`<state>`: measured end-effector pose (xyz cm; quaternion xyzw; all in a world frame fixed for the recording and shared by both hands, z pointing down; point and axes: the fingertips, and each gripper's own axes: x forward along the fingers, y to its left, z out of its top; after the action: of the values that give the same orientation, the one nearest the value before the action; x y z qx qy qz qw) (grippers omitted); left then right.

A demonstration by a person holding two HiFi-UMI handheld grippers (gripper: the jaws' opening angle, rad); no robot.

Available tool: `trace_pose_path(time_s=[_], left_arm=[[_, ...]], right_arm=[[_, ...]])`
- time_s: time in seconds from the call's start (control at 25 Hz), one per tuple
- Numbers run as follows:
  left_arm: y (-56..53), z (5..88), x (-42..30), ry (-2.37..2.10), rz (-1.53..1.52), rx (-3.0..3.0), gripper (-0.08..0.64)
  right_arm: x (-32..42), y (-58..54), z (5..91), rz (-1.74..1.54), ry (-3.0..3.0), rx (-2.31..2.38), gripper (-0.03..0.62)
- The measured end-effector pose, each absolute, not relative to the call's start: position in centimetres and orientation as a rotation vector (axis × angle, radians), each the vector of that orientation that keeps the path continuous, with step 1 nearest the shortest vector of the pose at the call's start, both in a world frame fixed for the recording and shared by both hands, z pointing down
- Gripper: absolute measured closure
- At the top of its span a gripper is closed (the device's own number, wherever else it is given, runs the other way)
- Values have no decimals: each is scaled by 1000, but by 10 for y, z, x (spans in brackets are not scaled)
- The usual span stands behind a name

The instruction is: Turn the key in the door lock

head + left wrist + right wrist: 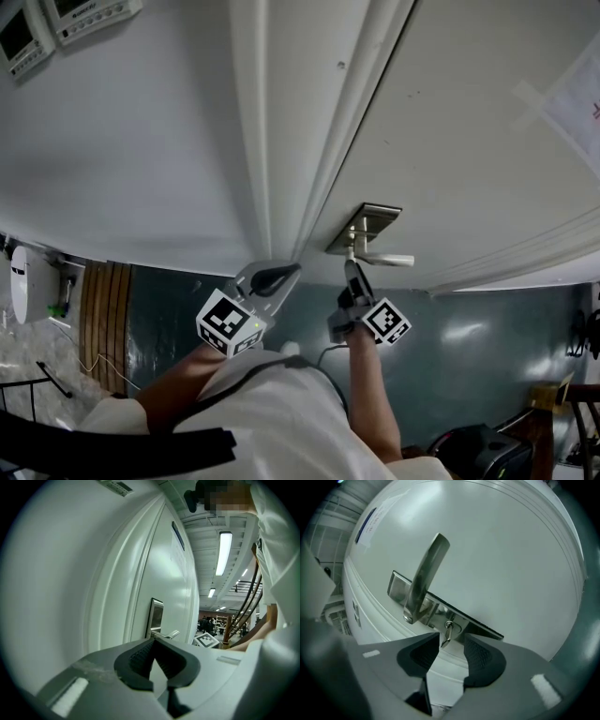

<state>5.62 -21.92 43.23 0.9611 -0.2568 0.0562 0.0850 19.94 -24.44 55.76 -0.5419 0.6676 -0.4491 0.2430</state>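
Note:
The white door [469,159] carries a metal lock plate [364,228] with a lever handle [384,258]. In the right gripper view a small key [448,632] sits in the keyhole just below the handle [425,576]. My right gripper [451,646] is open, its tips on either side of the key and just short of it, with neither pad pressing on it. From the head view this gripper [353,274] points at the plate from close below. My left gripper [284,275] is near the door frame, left of the lock, and its jaws [153,641] are shut on nothing.
The moulded door frame [272,141] runs between wall and door. A sheet of paper [572,98] is taped to the door at the upper right. Wall panels [56,19] hang at the top left. A white device [21,281] and wooden slats [103,319] stand by the teal floor.

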Motion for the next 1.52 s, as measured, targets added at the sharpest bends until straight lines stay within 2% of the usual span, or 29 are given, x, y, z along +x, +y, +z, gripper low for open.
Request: trace_pose_path(time_s=[0.28,0.4,0.64,0.88,1.52], left_arm=[[-220,431,53,-771,167,2868,554],[-219,431,51,-769,166,2871,554],[-214,431,48,-771,167,2872,554],[-208,430,42,-785,169,2873,554],[-192,430,31,-793,169,2874,554]], right_arm=[[188,-254,543,-1193,1783,-1215,441],[191,-254,545,-1203,1750,-1217,515],[191,-255,542,-1198,1740,-1242,557],[195,-251,543,-1135,1850,-1525,561],[187,-254,539,-896,2131,-1811,556]])
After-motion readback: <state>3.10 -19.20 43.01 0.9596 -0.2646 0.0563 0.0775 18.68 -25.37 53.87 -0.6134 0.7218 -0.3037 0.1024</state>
